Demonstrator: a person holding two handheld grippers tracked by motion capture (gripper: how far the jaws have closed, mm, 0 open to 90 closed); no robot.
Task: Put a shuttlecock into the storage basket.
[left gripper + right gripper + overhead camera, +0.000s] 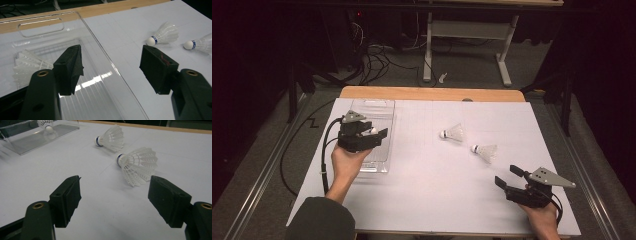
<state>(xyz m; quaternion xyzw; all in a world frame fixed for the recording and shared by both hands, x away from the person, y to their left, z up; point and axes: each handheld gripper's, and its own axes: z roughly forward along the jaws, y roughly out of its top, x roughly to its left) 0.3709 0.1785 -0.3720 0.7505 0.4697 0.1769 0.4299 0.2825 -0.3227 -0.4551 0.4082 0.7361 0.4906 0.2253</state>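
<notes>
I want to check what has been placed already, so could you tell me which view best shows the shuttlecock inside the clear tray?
The left gripper view: the shuttlecock lies close, its feathers seen through the clear tray wall. The right gripper view shows it far off, cork down; the high view shows just a white glimpse by the left gripper.

Each black claw (509, 176) has brass-ringed screw holes, a grey three-cornered plate and a trailing black cable.

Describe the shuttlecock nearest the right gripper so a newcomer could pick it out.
On the white table sheet, two loose shuttlecocks lie right of centre. It is the nearer shuttlecock, just ahead of the right gripper; its neighbour, the farther shuttlecock, lies nearer the clear tray.
</notes>
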